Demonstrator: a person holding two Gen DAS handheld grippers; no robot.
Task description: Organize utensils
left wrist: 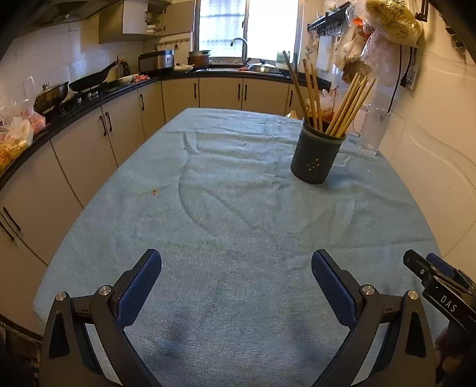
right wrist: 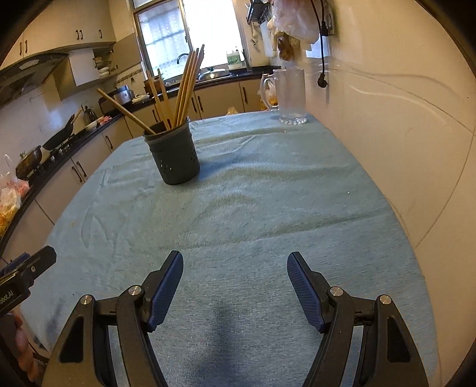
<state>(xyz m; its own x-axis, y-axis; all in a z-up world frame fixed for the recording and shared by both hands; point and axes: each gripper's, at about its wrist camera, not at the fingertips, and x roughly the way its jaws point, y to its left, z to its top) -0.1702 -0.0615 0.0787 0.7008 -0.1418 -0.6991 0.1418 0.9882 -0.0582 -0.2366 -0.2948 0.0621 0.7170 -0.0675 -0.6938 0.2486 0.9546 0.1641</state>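
The chopsticks (left wrist: pixel 342 101) stood bundled in a dark holder (left wrist: pixel 316 156), their tips fanned out above its rim. In the right wrist view the same chopsticks (right wrist: pixel 184 86) leaned in several directions, one lying low toward the left, and the holder (right wrist: pixel 175 154) showed small holes near its base. The holder stood upright on the far half of the surface (left wrist: pixel 226 214), on a light blue cloth (right wrist: pixel 267 208) that covered it and lay in shallow wrinkles. A small brownish speck, perhaps a crumb, sat on the cloth toward the left edge in the left wrist view.

Behind and to the right of the holder, near the wall, stood a clear glass mug (right wrist: pixel 290 95), apart from the holder and upright.

The left gripper (left wrist: pixel 236 268) hovered over the near part of the cloth, its fingers (left wrist: pixel 139 288) spread wide with nothing between them. The right gripper (right wrist: pixel 235 268) hung beside it, also over the near cloth, its fingers (right wrist: pixel 306 291) likewise released and holding nothing. Each gripper showed at the edge of the other's view, well apart from the holder.

Beyond the surface ran a dark counter (left wrist: pixel 89 98) with pale cabinets below, a wok (left wrist: pixel 92 80) on the stove, and a sink (left wrist: pixel 261 68) under a bright window (left wrist: pixel 247 26). Plastic bags (left wrist: pixel 383 35) hung on the right wall.
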